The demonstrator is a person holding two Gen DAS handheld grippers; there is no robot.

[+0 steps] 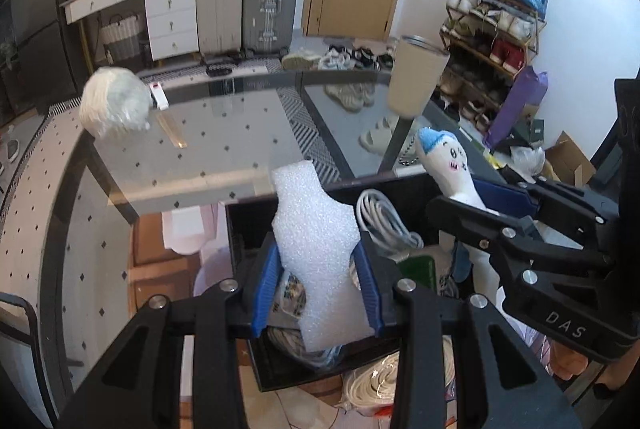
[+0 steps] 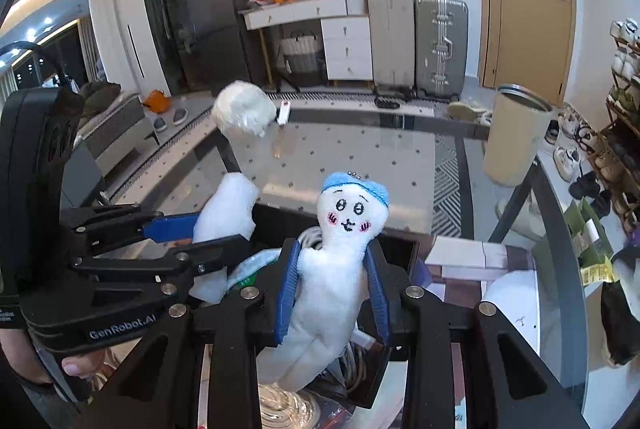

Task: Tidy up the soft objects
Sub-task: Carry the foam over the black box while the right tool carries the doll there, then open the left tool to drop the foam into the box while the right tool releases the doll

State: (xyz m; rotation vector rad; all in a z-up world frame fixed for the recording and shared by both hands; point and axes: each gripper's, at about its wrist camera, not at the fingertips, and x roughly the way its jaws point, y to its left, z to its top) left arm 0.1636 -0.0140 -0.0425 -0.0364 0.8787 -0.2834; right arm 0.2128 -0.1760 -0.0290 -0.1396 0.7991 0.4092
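Now we hold both claws clamped above the bin (image 1: pixel 256 225) at the bench's near edge: left claw (image 1: pixel 318 281) on foam (image 1: pixel 316 229), right claw (image 2: pixel 334 293) on doll (image 2: pixel 340 253); next, we judge, comes placing them.

A beige tumbler (image 2: pixel 516 137) stands on the glass table (image 2: pixel 360 165), suitcases (image 2: pixel 416 41) behind.

The plush doll's (image 2: pixel 332 269) legs are hidden behind the right tool (image 2: pixel 334 293), and the foam piece's (image 1: pixel 320 253) lower end is hidden by the left tool (image 1: pixel 318 289).
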